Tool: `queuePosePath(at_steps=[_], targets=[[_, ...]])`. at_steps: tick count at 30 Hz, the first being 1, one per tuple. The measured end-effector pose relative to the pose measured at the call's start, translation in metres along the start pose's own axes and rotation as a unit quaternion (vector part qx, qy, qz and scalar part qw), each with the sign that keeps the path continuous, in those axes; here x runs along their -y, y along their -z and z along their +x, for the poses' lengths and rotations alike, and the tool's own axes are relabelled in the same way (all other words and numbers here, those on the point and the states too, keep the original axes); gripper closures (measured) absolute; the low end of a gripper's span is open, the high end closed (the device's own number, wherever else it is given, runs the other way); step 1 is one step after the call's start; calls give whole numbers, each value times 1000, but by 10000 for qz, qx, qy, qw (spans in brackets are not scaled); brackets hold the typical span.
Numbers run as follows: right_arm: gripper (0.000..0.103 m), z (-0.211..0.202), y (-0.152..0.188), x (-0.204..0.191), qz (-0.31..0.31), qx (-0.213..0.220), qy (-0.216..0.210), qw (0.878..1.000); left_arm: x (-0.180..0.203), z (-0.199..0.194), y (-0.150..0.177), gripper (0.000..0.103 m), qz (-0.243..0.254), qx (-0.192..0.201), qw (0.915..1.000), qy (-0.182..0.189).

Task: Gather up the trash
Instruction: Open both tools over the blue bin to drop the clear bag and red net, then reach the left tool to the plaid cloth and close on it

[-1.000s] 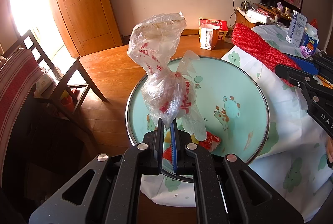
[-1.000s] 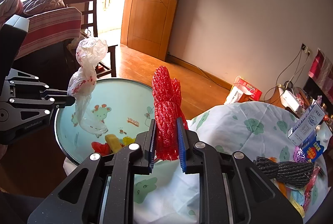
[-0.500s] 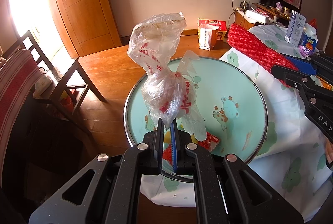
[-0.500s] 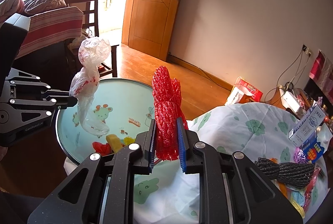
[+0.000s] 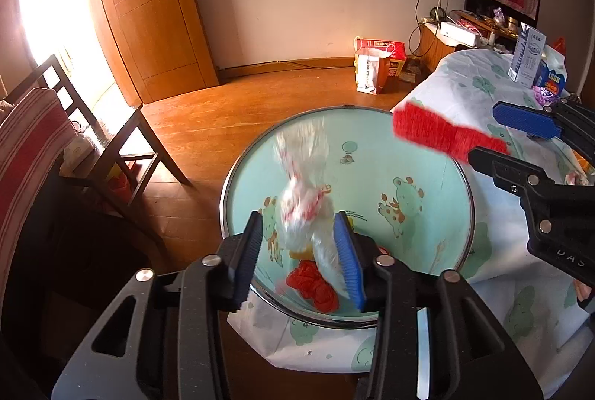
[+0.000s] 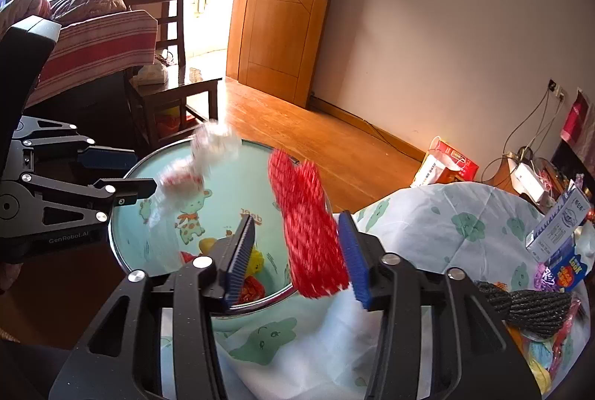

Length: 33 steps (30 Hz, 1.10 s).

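Both claws have just been opening. The left claw point(image 5: 303, 251) stands apart around a blurred clear plastic bag point(image 5: 303, 192) above the round basin point(image 5: 427, 154), pads off it. The right claw point(image 6: 297, 255) gapes beside the red mesh net point(image 6: 308, 232), which hangs over the basin rim at the counter point(image 6: 427, 214) edge.
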State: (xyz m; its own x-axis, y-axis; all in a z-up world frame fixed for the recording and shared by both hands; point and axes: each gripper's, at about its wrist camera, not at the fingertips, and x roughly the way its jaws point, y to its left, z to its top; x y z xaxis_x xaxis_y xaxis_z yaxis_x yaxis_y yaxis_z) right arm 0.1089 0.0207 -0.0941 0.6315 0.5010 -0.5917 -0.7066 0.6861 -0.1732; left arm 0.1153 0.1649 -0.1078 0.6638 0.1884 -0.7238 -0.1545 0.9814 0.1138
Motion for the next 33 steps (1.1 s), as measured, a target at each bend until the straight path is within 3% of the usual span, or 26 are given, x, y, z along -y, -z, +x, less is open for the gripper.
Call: queuePosePath(at_steps=[2, 6, 11, 15, 22, 24, 33], targets=[[53, 1, 1, 0, 19, -29, 3, 10000, 1, 0, -1, 60, -7, -4, 10000, 36], [50, 0, 5, 2, 102, -70, 75, 9999, 2, 0, 1, 44, -78, 22, 10000, 46], [49, -17, 12, 8, 170, -86, 290, 9994, 17, -1, 8, 34, -151, 15, 9994, 311], [44, -54, 25, 23, 241, -16, 604, 9979, 46, -5, 15, 34, 24, 14, 9983, 576], [38, -125, 79, 74, 799, -99, 1288, 9884, 111, -19, 23, 32, 539, 103, 9926, 1084], [36, -143, 101, 93, 1044, -160, 1544, 9823, 130, -23, 23, 25, 660, 151, 9907, 1183], [35, -179, 182, 153, 1979, -629, 2046, 9566, 194, -45, 15, 24, 1026, 334, 9794, 1709]])
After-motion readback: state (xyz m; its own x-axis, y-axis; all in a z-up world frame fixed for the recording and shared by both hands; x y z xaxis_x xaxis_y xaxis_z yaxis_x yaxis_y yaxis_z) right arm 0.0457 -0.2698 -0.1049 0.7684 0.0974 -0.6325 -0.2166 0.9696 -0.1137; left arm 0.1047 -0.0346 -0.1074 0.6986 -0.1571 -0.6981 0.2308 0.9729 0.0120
